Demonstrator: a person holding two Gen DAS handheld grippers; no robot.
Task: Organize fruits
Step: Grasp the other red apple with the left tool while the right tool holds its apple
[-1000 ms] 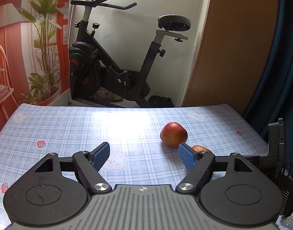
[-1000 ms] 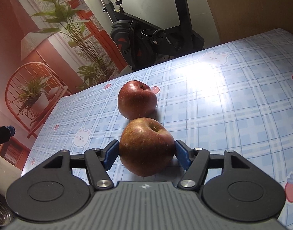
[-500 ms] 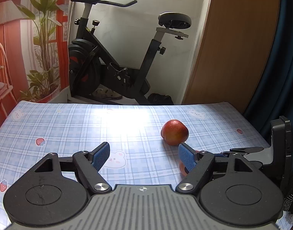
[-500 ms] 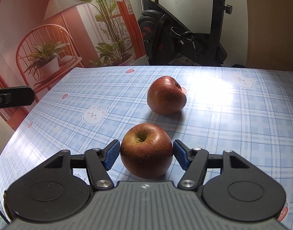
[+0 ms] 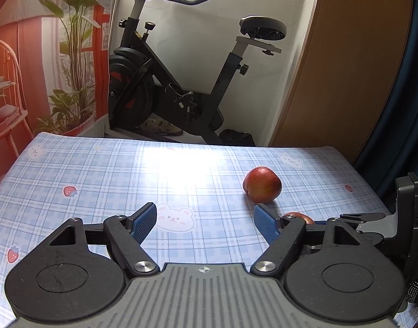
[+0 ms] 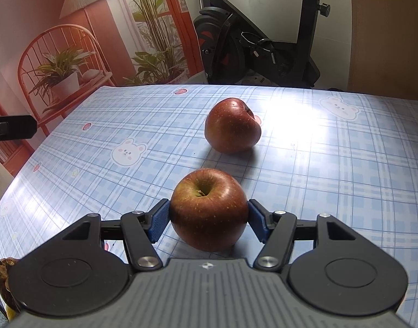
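While our right gripper clamps the near apple at its middle, the second apple lies ahead; we lift straight. Left gripper stands apart, empty.

Surface: glossy plastic-looking cover, blue plaid print, strong white glare at 12 o'clock from the near apple. Near apple: smooth, waxy red skin, pale speckles. Far apple: the same sheen, duller at its 9 o'clock side. Right gripper: matt black plastic arms, ribbed grey housing, bright metal pivot pins, blue pads finely textured. Left gripper: same finish. Door panel: matt brown wood.
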